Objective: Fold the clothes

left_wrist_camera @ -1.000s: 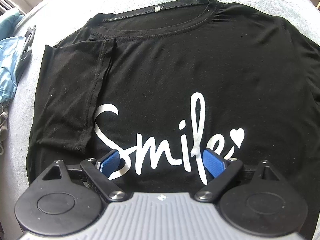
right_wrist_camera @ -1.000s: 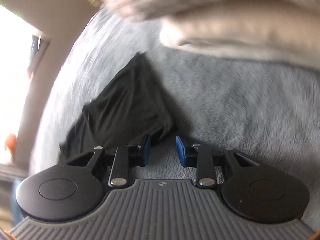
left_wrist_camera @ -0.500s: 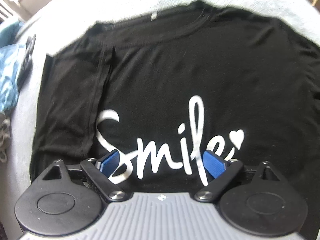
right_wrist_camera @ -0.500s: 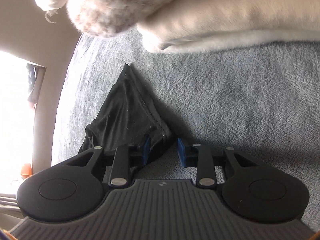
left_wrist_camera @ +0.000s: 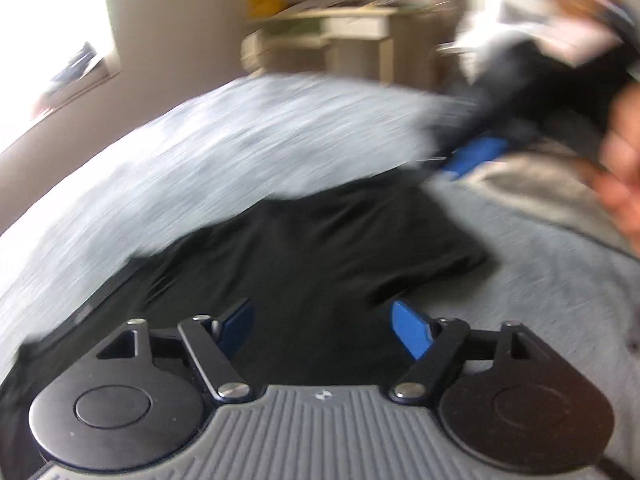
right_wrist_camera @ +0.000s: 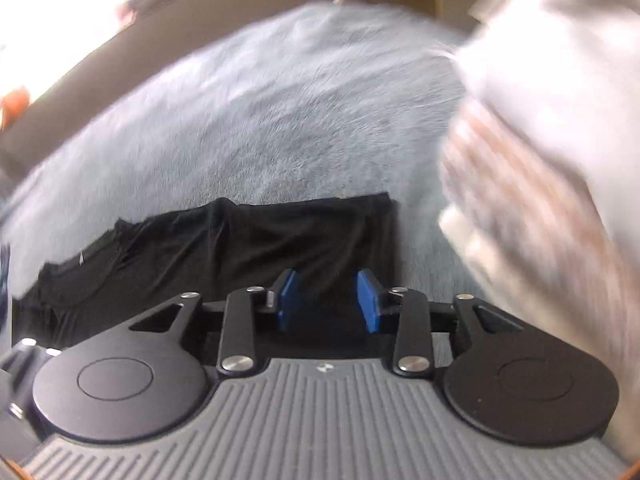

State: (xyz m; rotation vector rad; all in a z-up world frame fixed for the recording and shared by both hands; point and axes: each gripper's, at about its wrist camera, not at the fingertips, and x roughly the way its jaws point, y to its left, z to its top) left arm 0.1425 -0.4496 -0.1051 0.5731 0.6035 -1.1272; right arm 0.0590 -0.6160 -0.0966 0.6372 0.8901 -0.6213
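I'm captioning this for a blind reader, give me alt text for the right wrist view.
The right gripper, blue fingers apart and empty, is over the near edge of a black T-shirt lying on a grey fleecy blanket. A blurred pale pile of fabric fills the right side.

Left tool [left_wrist_camera: 322, 326] and right tool [right_wrist_camera: 328, 300], jaws apart

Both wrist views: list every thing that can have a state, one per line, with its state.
black T-shirt: lying on the bed, partly folded, not gripped.
left gripper: open, over the shirt, holding nothing.
right gripper: open, at the shirt's near edge, holding nothing.
grey blanket: spread flat under the shirt.
pale clothes pile: heaped to the right, blurred.
hand: at the right edge of the left wrist view, blurred.
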